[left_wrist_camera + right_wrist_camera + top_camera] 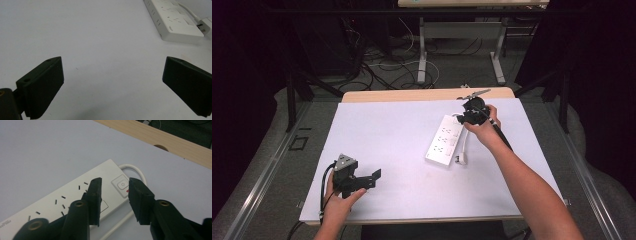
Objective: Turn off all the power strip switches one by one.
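The power strip [75, 202] runs off frame behind the right gripper [115, 192] — jaws narrowly apart over its switch [121, 185]; the left gripper [112, 82] gapes wide, low over the table [382, 130].

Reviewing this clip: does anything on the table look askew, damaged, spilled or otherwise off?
Nothing stands out. The white power strip lies flat on the white sheet, set at a diagonal, with its cord looped beside it and the plug loose. The right tongs hover, part open, above its switch; the left tongs are open.

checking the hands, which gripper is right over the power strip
The right gripper: its jaws hover over the power strip at its switch end. The left gripper sits wide open over bare table.
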